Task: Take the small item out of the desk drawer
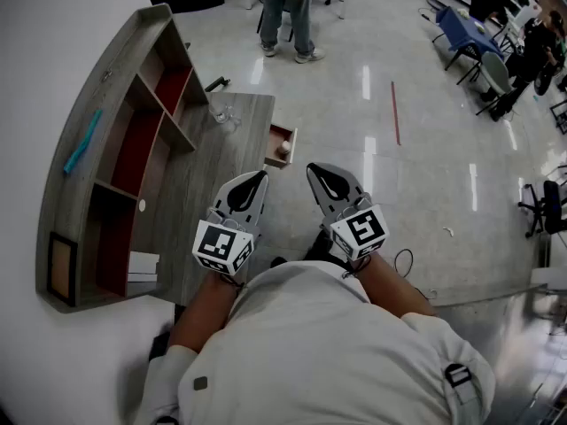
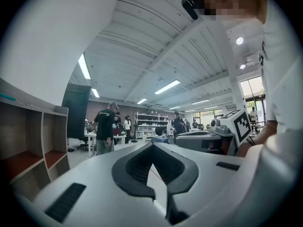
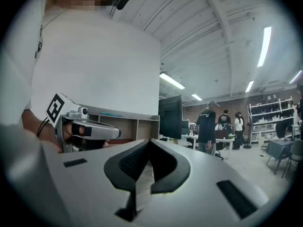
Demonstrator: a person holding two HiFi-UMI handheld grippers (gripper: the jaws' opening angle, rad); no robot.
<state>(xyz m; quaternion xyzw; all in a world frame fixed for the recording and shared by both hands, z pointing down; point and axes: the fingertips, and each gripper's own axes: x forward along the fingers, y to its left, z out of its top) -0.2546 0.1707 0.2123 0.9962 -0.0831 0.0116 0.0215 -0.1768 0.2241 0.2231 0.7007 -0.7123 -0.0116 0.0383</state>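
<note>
Both pairs of ribbed black pads (image 2: 136, 167) are pressed together with nothing between them. The left gripper (image 1: 256, 178) and right gripper (image 1: 315, 168), two smooth grey wedges, hover side by side near the person's chest. Ahead, one small wooden drawer (image 1: 280, 136) stands open from the grey wood-grain desk (image 1: 221, 162), with the pale small item (image 1: 284, 150) inside. Only the head view shows them; the gripper views show the ceiling and the shelf unit (image 3: 128, 123).

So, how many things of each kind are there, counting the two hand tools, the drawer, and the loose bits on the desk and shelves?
Grippers: 2, the left gripper and the right gripper
Open drawer: 1
Small item inside it: 1
Teal object: 1
Clear glass object: 1
Black object: 1
White box: 1
Total: 8
</note>
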